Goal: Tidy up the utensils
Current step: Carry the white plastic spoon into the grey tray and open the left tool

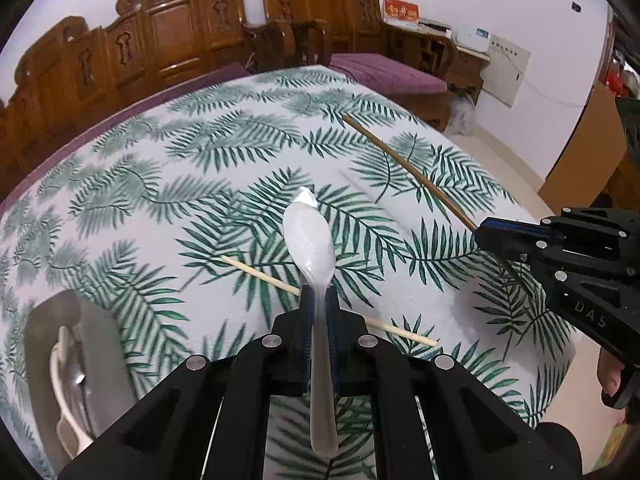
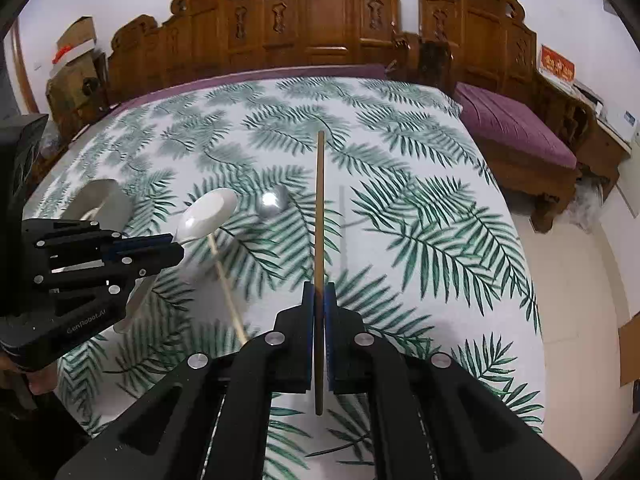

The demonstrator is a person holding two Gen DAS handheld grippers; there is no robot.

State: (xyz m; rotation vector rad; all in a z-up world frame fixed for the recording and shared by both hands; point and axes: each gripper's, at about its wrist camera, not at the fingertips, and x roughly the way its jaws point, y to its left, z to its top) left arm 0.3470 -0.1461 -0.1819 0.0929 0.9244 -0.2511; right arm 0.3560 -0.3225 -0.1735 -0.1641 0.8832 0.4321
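Table (image 1: 120,184) covered by white cloth with green fern print. Behind it: carved wooden bench (image 2: 320,28) with purple cushion (image 2: 516,128), white wall, cardboard boxes (image 2: 76,44) in the far left corner of the right wrist view.

Left gripper (image 1: 319,300) clamped on spoon (image 1: 308,236), bowl forward, lifted off the cloth. Right gripper (image 2: 319,300) clamped on dark chopstick (image 2: 319,208), also raised.

Pale chopstick (image 1: 260,274) lies flat on the cloth under the spoon. Grey holder (image 1: 76,356) near the table's left edge, utensils inside, type unclear.
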